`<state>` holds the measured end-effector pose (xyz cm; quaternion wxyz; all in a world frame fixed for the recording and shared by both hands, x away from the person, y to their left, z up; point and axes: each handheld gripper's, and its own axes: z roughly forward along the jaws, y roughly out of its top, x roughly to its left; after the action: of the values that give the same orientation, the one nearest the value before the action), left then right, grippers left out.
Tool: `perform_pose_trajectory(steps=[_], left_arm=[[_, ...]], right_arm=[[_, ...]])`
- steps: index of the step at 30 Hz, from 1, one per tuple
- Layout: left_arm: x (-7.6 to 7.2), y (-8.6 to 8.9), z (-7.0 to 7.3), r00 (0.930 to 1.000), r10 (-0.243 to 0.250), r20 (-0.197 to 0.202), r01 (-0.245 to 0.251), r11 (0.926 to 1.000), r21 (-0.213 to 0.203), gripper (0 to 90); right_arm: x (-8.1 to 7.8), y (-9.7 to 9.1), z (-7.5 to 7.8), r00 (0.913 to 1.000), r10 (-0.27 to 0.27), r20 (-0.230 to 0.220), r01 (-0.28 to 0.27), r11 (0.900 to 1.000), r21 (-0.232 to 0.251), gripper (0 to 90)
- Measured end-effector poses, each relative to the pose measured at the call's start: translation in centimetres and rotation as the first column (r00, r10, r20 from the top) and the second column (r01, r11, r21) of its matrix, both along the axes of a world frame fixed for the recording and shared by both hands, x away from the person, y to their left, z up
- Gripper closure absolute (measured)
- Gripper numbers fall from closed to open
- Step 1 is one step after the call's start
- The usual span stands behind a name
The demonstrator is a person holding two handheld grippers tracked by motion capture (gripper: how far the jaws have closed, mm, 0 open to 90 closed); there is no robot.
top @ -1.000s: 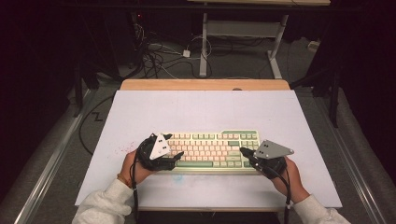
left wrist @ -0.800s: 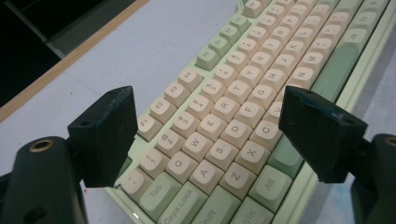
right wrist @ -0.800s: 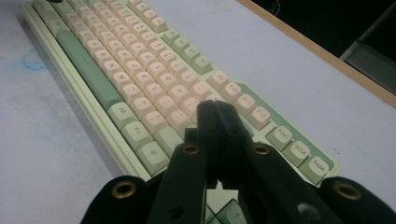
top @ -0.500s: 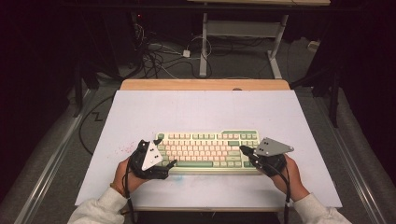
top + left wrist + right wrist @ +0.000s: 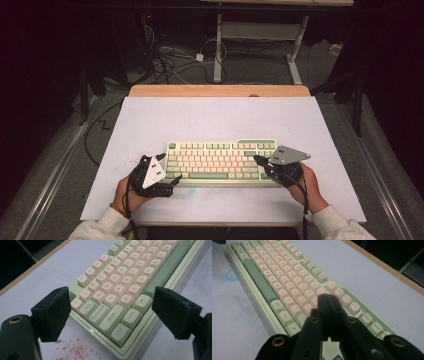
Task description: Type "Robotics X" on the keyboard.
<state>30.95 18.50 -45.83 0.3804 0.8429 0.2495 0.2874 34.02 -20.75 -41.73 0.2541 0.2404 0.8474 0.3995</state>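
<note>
Keyboard [image 5: 220, 162] work is under way, and it looks early: the green-and-cream board lies flat in the lower middle of the high view, square to the near edge of the bench [image 5: 210, 115], not lifted and not gripped by either hand. The left tool [image 5: 167, 177] sits at the board's lower-left corner, jaws spread wide and, by the look of it, just opened out further, with nothing clamped. In the left gripper view its black pads [image 5: 53, 312] stand either side of the Ctrl and Shift corner, clear of the keys. The right tool [image 5: 259, 161] has its jaws pressed together, empty, the closed tip poised over the keys at the right end of the board; in the right gripper view that tip [image 5: 327, 298] hangs above the keys near the Enter column, and I can't tell whether it touches a cap.

My guess is that any pressing or shifting of the board is yet to come; no key looks pushed down.

Room is generous. White bench surface runs wide above the board toward the wooden strip [image 5: 220, 90] at the top, and broad margins lie left and right. Below the board the strip is narrow, and both wrists already hang over the near edge. Red specks [image 5: 75, 350] stain the surface beside the left corner.
</note>
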Motion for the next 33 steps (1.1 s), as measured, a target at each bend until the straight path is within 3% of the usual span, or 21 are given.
perform_pose_trajectory(steps=[8, 33], left_arm=[[-0.3, 0.5, -0.2, 0.9999, 0.008, -0.008, -0.008, 1.0, 0.002, 15.2], [-0.9, 1.4, -0.4, 0.9998, 0.005, -0.017, -0.006, 0.9999, -0.013, 15.3]], right_arm=[[1.0, 0.9, 0.0, 0.9997, 0.015, -0.019, -0.016, 0.9998, -0.012, 90.0], [3.6, 6.9, -1.8, 0.9944, 0.075, -0.076, -0.081, 0.9926, -0.09, 90.0]])
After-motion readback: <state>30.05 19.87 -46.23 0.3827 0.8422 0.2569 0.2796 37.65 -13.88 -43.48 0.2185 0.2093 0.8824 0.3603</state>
